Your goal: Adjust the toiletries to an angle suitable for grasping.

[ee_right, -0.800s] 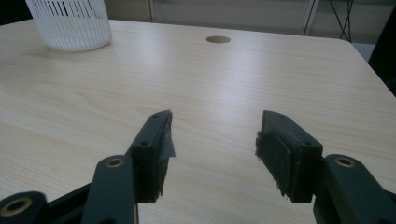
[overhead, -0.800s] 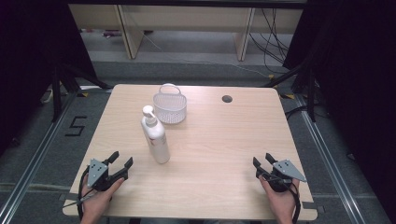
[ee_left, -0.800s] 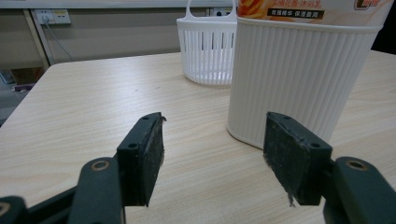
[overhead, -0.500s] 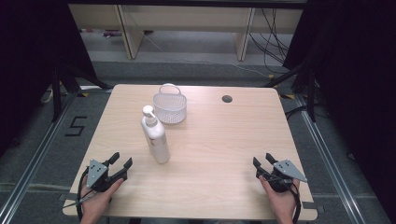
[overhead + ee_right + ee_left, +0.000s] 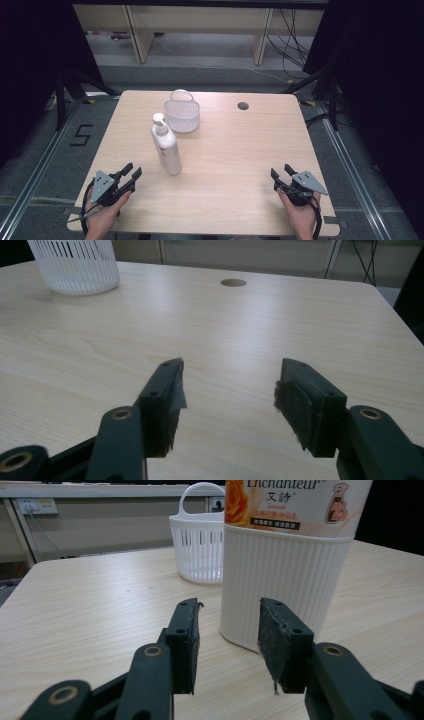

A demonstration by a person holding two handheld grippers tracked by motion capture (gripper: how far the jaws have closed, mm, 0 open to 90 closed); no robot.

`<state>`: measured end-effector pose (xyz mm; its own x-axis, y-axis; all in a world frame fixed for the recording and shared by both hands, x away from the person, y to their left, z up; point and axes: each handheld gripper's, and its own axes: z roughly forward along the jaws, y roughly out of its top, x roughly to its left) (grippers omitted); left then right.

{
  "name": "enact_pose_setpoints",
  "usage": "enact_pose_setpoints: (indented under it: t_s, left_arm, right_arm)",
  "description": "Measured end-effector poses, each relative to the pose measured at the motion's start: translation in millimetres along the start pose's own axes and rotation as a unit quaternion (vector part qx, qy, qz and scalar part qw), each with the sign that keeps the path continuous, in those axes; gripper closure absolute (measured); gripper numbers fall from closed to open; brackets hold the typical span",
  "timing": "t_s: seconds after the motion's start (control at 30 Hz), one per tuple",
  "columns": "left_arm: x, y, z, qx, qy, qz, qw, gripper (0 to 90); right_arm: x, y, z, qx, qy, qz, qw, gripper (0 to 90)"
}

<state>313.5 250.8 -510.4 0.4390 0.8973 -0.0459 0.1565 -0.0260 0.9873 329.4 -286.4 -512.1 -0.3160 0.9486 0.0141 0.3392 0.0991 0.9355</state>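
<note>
Both tongs rested at the table's [image 5: 225,150] near corners in the high view, left gripper [image 5: 131,176] and right gripper [image 5: 282,173] spread apart and empty, a pump bottle [image 5: 167,146] upright near a white basket [image 5: 182,115]. From the left gripper view, the bottle's ribbed base and label lettering stood just ahead. From the right gripper view, a round hole [image 5: 233,282] lay beyond bare wood.

Pump bottle [image 5: 285,575] label reads "Enchanteur", top cut off, with Chinese characters "艾詩" beneath. Floor [image 5: 45,150] left of table [image 5: 240,150] marked "5".
</note>
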Motion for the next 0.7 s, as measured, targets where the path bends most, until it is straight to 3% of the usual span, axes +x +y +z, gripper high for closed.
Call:
enact_pose_setpoints:
  t_s: [0.1,0.13,0.23,0.27,0.3,0.4,0.47,0.6,0.67,0.7]
  left_arm:
    - [-1.2,1.0,-0.6,0.005,-0.002,0.004,1.0,61.3]
    - [-1.7,1.3,-0.6,0.004,-0.003,0.005,1.0,61.7]
    - [-2.5,2.8,0.7,-0.003,-0.009,0.005,0.9999,63.0]
    - [-3.1,4.4,0.5,-0.001,-0.009,0.006,0.9999,63.3]
    - [-3.4,5.1,1.0,-0.004,-0.011,0.005,0.9999,63.4]
    - [-4.8,8.2,3.1,-0.012,-0.018,0.008,0.9997,64.0]
    - [-6.6,10.4,2.2,-0.005,-0.019,0.013,0.9997,66.1]
    - [-8.2,14.5,3.1,-0.013,-0.028,0.017,0.9994,77.6]
    - [-8.7,17.6,4.3,-0.017,-0.034,0.014,0.9992,88.0]
    - [-9.3,19.5,4.3,-0.013,-0.038,0.011,0.9991,88.0]
  right_arm:
    - [1.2,-1.0,0.7,-0.005,-0.007,0.012,0.9999,44.3]
    - [-0.5,-1.1,1.7,-0.013,-0.005,0.005,0.9999,44.4]
    - [-1.3,-0.5,1.1,-0.002,-0.006,0.001,1.0,44.4]
    - [1.0,-0.7,0.4,0.002,-0.008,0.013,0.9999,44.5]
    - [-1.4,-0.4,1.3,-0.003,-0.003,0.0,1.0,44.5]
    - [-1.6,-0.4,1.3,-0.004,-0.002,-0.001,1.0,44.4]
    - [-1.7,-0.4,1.1,-0.003,-0.001,0.001,1.0,44.4]
    - [-2.0,-0.3,1.4,-0.004,-0.002,0.0,1.0,44.4]
    - [0.8,-0.6,2.2,-0.007,0.0,0.017,0.9998,44.4]
    - [0.8,-0.6,2.2,-0.007,0.0,0.017,0.9998,44.4]
